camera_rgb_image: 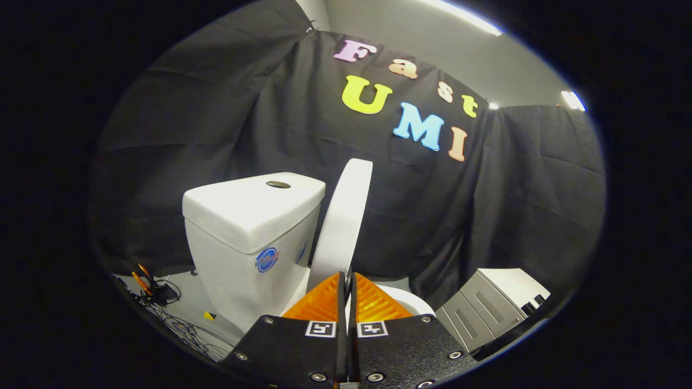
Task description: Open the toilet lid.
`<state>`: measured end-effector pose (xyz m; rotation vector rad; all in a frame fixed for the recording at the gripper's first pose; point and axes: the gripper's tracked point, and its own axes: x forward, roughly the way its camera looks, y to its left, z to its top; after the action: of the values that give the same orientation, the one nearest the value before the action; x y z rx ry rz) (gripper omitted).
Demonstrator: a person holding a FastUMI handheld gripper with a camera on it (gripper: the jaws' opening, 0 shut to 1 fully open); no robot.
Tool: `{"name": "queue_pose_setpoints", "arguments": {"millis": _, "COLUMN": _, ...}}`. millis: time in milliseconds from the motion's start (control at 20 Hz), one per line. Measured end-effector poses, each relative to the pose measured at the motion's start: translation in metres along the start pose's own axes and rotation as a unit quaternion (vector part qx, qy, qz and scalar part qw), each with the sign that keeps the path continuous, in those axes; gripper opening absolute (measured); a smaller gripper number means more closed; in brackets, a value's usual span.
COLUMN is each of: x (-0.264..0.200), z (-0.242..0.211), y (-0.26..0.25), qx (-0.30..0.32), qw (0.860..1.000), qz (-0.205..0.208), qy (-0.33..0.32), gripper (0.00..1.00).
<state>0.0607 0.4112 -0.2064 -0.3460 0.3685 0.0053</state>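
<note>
The hand-held gripper [346, 276] sits nearest, its two ridged wedge-shaped fingers [319, 305] drawn together with only a thin slit between their tips. The lower edge of the smooth white plastic toilet lid [343, 219] meets that slit, but it cannot be told whether the fingers pinch the lid or merely stand closed in front of it. The lid stands raised, nearly upright and seen edge-on, rising from just ahead of the fingertips and leaning toward the white ceramic tank [250, 232]. Just beside the fingers, on the side away from the tank, a curved piece of the white toilet rim [413, 300] shows. The tank stands close beside the lid, with a round metal flush button [278, 184] on its flat cover and a small round blue sticker [266, 260] on its side. Low beside the rim stands a grey boxy cabinet [478, 310]. On the pale floor near the tank's base lies a tangle of dark cables [178, 324]. Beyond everything hangs the black cloth wall [227, 119].
</note>
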Motion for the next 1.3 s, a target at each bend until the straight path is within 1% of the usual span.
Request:
{"name": "queue_pose_setpoints", "arguments": {"millis": 150, "x": -0.002, "z": 0.006, "y": 0.019, "qx": 0.002, "qw": 1.0, "qz": 0.023, "qy": -0.005, "gripper": 0.0}}
{"name": "queue_pose_setpoints", "arguments": {"millis": 250, "x": 0.0, "z": 0.008, "y": 0.025, "qx": -0.007, "qw": 1.0, "qz": 0.027, "qy": -0.006, "gripper": 0.0}}
{"name": "queue_pose_setpoints", "arguments": {"millis": 350, "x": 0.001, "z": 0.009, "y": 0.032, "qx": -0.002, "qw": 0.999, "qz": 0.034, "qy": -0.007, "gripper": 0.0}}
{"name": "queue_pose_setpoints", "arguments": {"millis": 450, "x": -0.001, "z": 0.009, "y": 0.034, "qx": 0.008, "qw": 0.999, "qz": 0.032, "qy": -0.007, "gripper": 0.0}}
{"name": "queue_pose_setpoints", "arguments": {"millis": 550, "x": 0.0, "z": 0.011, "y": 0.036, "qx": -0.002, "qw": 0.999, "qz": 0.031, "qy": -0.013, "gripper": 0.0}}
{"name": "queue_pose_setpoints", "arguments": {"millis": 700, "x": 0.001, "z": 0.01, "y": 0.032, "qx": 0.023, "qw": 0.999, "qz": 0.043, "qy": -0.017, "gripper": 0.0}}
{"name": "queue_pose_setpoints", "arguments": {"millis": 800, "x": 0.001, "z": 0.011, "y": 0.035, "qx": 0.037, "qw": 0.997, "qz": 0.063, "qy": -0.017, "gripper": 0.03}}
{"name": "queue_pose_setpoints", "arguments": {"millis": 850, "x": 0.0, "z": 0.013, "y": 0.038, "qx": 0.045, "qw": 0.996, "qz": 0.077, "qy": -0.018, "gripper": 0.08}}
{"name": "queue_pose_setpoints", "arguments": {"millis": 900, "x": -0.001, "z": 0.012, "y": 0.04, "qx": 0.054, "qw": 0.995, "qz": 0.083, "qy": -0.017, "gripper": 0.1}}
{"name": "queue_pose_setpoints", "arguments": {"millis": 950, "x": -0.005, "z": 0.015, "y": 0.044, "qx": 0.064, "qw": 0.993, "qz": 0.093, "qy": -0.018, "gripper": 0.18}}
{"name": "queue_pose_setpoints", "arguments": {"millis": 1100, "x": -0.022, "z": 0.015, "y": 0.064, "qx": 0.075, "qw": 0.987, "qz": 0.143, "qy": -0.016, "gripper": 0.8}}
{"name": "queue_pose_setpoints", "arguments": {"millis": 1150, "x": -0.03, "z": 0.018, "y": 0.065, "qx": 0.078, "qw": 0.984, "qz": 0.156, "qy": -0.02, "gripper": 0.95}}
{"name": "queue_pose_setpoints", "arguments": {"millis": 1300, "x": -0.055, "z": 0.029, "y": 0.043, "qx": 0.108, "qw": 0.978, "qz": 0.174, "qy": -0.038, "gripper": 0.95}}
